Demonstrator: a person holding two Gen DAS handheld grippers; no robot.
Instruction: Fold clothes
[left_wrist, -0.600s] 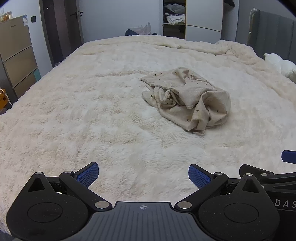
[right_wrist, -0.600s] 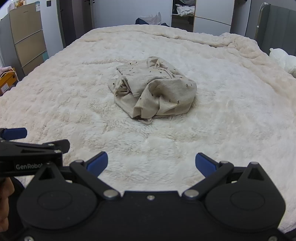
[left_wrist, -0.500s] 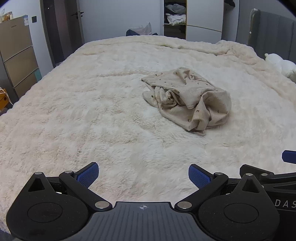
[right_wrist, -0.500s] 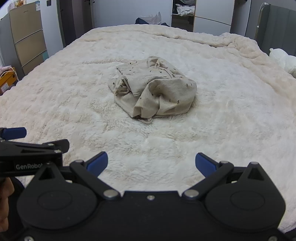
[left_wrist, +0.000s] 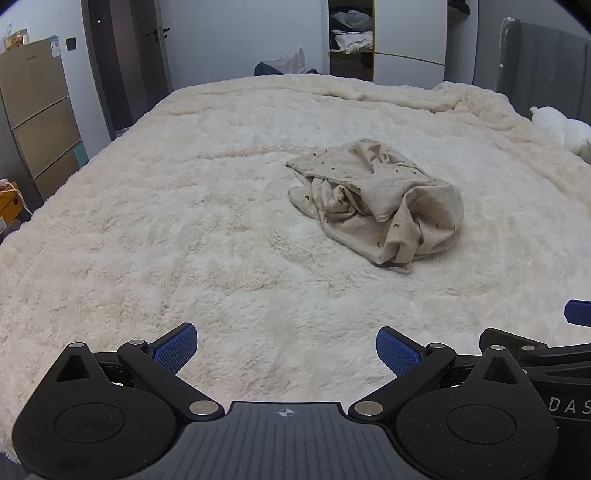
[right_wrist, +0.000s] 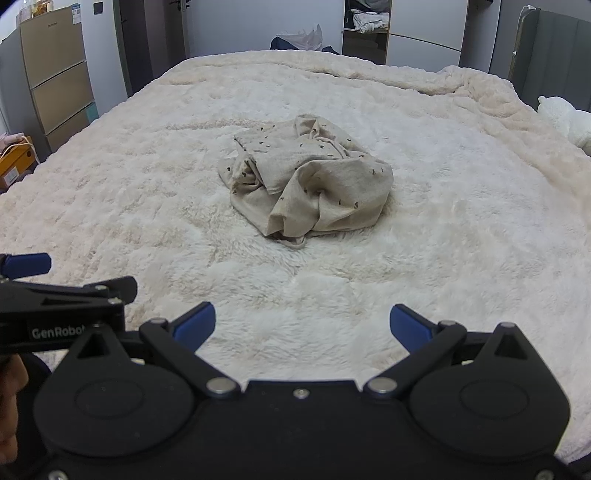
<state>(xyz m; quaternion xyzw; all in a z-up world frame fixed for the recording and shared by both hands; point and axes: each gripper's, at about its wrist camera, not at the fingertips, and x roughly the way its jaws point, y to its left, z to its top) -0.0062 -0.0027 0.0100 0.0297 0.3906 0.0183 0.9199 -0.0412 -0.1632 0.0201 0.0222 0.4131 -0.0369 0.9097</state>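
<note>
**Crumpled garment mid-bed, both claws spread and empty**

The beige garment (left_wrist: 376, 201) lay in a loose heap near the middle of the bed, well ahead of me and apart from both claws. In my left view its long axis ran from far left to near right, the flatter end pointing toward the far left and the bunched, taller end toward the near right, where one small corner stuck out onto the blanket. In my right view the same garment (right_wrist: 306, 181) sat almost dead ahead, its near tip pointing back at me.

It was thin, soft fabric, matte beige with small dark flecks, folded over itself in deep creases. Under it spread a cream blanket (left_wrist: 184, 229), long-piled and fluffy, rumpled into a ridge along the far edge.

My left gripper (left_wrist: 286, 349) was spread wide, blue ribbed pads apart with only blanket between them. My right gripper (right_wrist: 302, 325) was equally spread and held nothing. The two sat side by side at the near edge, each showing at the border of the other's view.

Open blanket surrounded the garment on all sides, widest to the left. A white plush toy (left_wrist: 561, 129) lay at the far right edge, and brown drawers (left_wrist: 37, 122) stood beyond the left edge of the bed.
</note>
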